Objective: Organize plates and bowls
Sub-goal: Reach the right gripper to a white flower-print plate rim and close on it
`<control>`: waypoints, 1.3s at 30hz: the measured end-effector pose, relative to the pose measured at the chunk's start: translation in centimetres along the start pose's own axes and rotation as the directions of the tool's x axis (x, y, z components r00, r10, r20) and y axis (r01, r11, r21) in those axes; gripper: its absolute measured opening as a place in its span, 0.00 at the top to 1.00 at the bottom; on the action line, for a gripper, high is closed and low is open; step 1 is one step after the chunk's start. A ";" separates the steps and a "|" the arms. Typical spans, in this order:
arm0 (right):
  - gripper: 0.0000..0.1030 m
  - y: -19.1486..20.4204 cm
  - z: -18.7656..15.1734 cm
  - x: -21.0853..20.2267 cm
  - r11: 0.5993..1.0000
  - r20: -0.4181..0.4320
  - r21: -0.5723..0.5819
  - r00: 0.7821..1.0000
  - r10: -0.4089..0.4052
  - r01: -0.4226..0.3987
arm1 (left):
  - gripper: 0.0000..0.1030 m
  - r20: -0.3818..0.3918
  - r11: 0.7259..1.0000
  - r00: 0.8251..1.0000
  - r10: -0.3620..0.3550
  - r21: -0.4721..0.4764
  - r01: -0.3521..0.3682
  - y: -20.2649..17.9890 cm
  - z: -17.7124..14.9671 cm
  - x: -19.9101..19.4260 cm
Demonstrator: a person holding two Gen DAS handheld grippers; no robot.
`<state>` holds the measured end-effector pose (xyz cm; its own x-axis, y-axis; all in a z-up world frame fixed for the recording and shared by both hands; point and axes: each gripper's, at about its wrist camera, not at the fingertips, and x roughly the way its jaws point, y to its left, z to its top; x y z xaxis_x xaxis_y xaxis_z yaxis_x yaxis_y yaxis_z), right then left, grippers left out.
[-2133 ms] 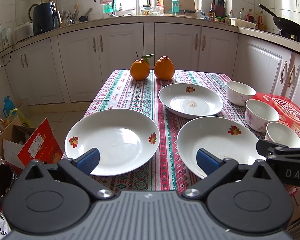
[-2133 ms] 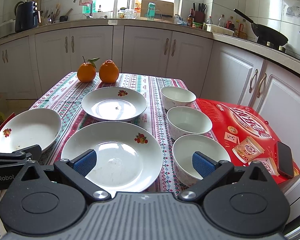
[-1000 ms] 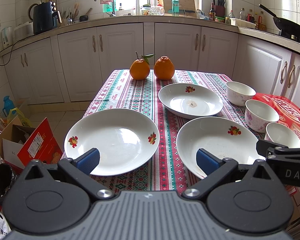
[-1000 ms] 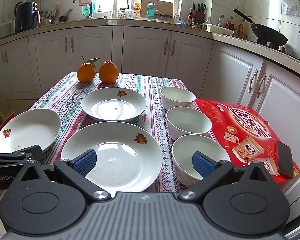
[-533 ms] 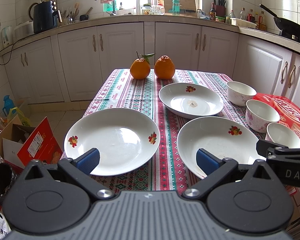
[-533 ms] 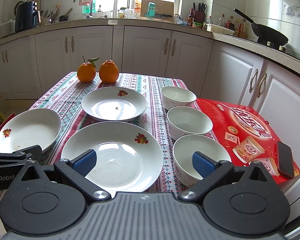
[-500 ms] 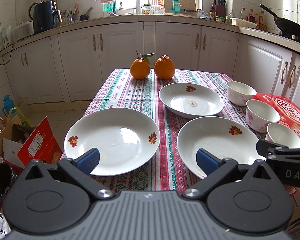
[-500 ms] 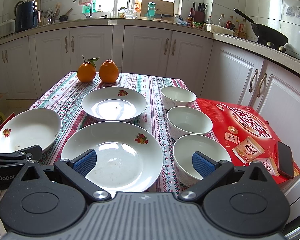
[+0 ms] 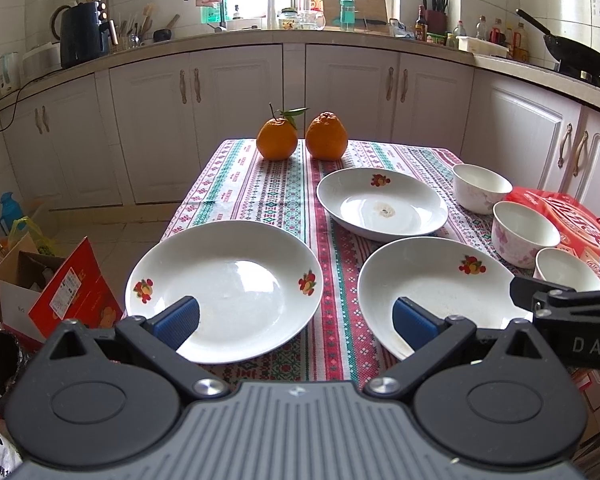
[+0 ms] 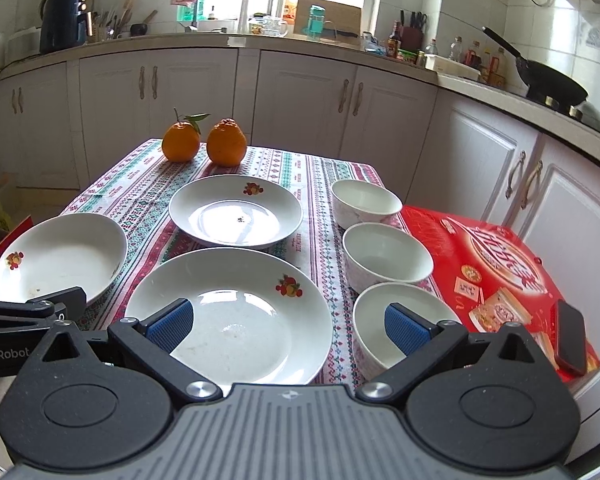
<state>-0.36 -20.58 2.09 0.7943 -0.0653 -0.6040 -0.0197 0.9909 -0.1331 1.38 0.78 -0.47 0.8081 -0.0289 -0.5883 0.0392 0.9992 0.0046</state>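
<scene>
Three white plates with fruit motifs lie on a patterned tablecloth: near left (image 9: 228, 288), near middle (image 9: 432, 292) and far (image 9: 380, 204). Three white bowls stand in a row on the right: far (image 10: 366, 202), middle (image 10: 386, 256), near (image 10: 396, 320). My left gripper (image 9: 296, 322) is open and empty, above the table's front edge between the two near plates. My right gripper (image 10: 288, 326) is open and empty, above the near middle plate (image 10: 236, 312) and the near bowl.
Two oranges (image 9: 300, 138) sit at the table's far end. A red box (image 10: 496, 268) with a black phone (image 10: 570, 338) on it lies right of the bowls. Cardboard boxes (image 9: 52, 292) stand on the floor to the left. White cabinets surround the table.
</scene>
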 end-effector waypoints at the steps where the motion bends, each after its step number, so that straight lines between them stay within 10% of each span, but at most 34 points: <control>1: 0.00 0.1 0.2 0.1 1.000 0.002 -0.007 1.000 0.003 -0.003 | 0.01 0.001 1.000 1.000 -0.003 -0.002 0.003 0.2 0.1 0.0; 13: 0.00 0.6 3.5 2.0 0.985 0.021 -0.088 0.988 0.150 -0.148 | 0.01 0.033 0.999 0.999 0.029 0.034 -0.030 3.9 0.1 0.7; 24: 0.00 2.0 8.1 6.4 0.885 -0.006 -0.122 0.892 0.453 -0.450 | 0.01 -0.070 0.999 0.998 -0.003 0.035 0.006 7.8 -2.5 2.4; 39: 0.00 5.9 8.5 10.3 0.832 -0.119 -0.222 0.861 0.494 -0.508 | 0.01 -0.140 0.994 0.988 -0.069 0.070 0.079 8.1 -3.5 6.7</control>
<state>12.91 -14.38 1.75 0.6022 0.4196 -0.6792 -0.5548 0.8317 0.0219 5.04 8.78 -7.20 0.7130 -0.0938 -0.6949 0.1444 0.9894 0.0146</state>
